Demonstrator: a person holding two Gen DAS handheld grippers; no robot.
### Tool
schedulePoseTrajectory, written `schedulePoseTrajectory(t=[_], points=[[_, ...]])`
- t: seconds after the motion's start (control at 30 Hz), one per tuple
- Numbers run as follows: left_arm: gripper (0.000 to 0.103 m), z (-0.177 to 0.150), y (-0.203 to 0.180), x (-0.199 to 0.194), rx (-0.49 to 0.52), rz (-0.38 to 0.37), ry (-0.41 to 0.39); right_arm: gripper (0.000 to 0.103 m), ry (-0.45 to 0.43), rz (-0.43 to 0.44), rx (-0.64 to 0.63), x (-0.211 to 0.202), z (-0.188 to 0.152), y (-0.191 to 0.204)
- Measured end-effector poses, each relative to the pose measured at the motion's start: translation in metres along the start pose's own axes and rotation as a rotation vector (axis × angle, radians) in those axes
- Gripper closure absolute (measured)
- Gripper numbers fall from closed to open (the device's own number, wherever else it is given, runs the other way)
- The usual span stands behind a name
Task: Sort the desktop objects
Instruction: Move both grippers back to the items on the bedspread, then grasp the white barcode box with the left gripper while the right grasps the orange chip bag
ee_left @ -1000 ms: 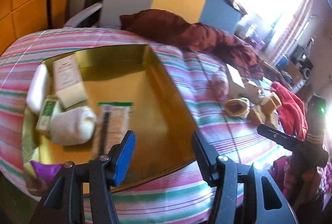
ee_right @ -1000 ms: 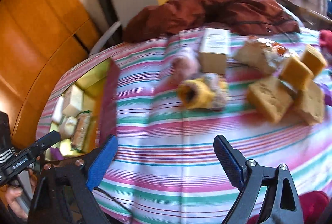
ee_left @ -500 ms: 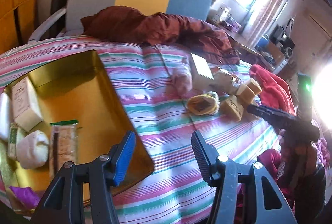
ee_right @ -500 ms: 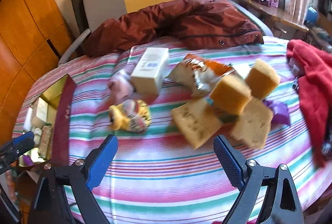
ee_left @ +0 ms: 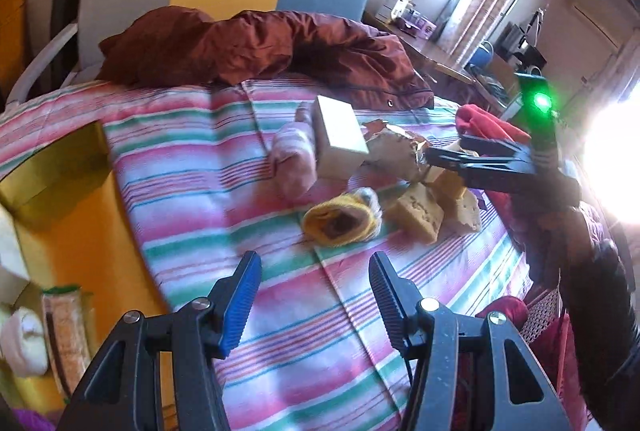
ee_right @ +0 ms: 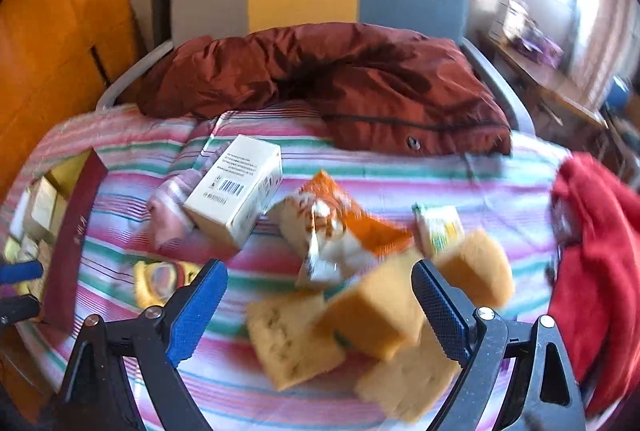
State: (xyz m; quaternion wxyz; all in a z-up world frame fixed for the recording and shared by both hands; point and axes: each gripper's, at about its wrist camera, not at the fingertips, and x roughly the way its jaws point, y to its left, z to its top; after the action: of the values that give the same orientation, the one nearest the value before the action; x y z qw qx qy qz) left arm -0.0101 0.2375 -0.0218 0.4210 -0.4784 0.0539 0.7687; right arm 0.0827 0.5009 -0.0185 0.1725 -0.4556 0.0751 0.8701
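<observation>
Sponges (ee_right: pixel 372 319) in a loose yellow heap on the striped tablecloth (ee_right: pixel 400 167), near its right side. Right gripper (ee_right: pixel 320 307) low over them, jaws wide apart, nothing held; one sponge block sits between the fingers in its view. Just behind the heap: orange snack bag (ee_right: pixel 332 227), white box (ee_right: pixel 236 191) leaning on a pink rolled sock (ee_right: pixel 172 207), yellow sock (ee_left: pixel 340 221) in front. Left gripper (ee_left: pixel 314 297) hovers over bare cloth short of the yellow sock, jaws also apart and empty. Gold tray (ee_left: pixel 80 223) at far left holds several items. Maroon jacket (ee_right: pixel 320 79) bunched at the table's back edge; red cloth (ee_right: pixel 596 263) at right.
</observation>
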Motion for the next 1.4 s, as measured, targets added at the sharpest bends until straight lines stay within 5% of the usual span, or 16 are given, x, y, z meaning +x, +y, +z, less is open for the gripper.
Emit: schedulePoseTrajectory(t=[0.4,0.67,0.97,1.4], points=[[0.046,0.056,-0.024,0.05,0.086,-0.021,0.03,0.006,0.167,-0.033,-0.229,0.082,0.026,0.001],[0.046,0.088,-0.041,0.093,0.132,-0.002,0.052,0.04,0.133,0.003,-0.175,0.091,0.017,-0.006],[0.042,0.108,-0.051,0.143,0.178,0.115,0.088,0.043,0.072,0.027,-0.099,0.084,0.01,-0.017],[0.038,0.116,-0.058,0.185,0.224,0.173,0.144,0.043,0.077,0.056,-0.072,0.087,0.014,-0.021]])
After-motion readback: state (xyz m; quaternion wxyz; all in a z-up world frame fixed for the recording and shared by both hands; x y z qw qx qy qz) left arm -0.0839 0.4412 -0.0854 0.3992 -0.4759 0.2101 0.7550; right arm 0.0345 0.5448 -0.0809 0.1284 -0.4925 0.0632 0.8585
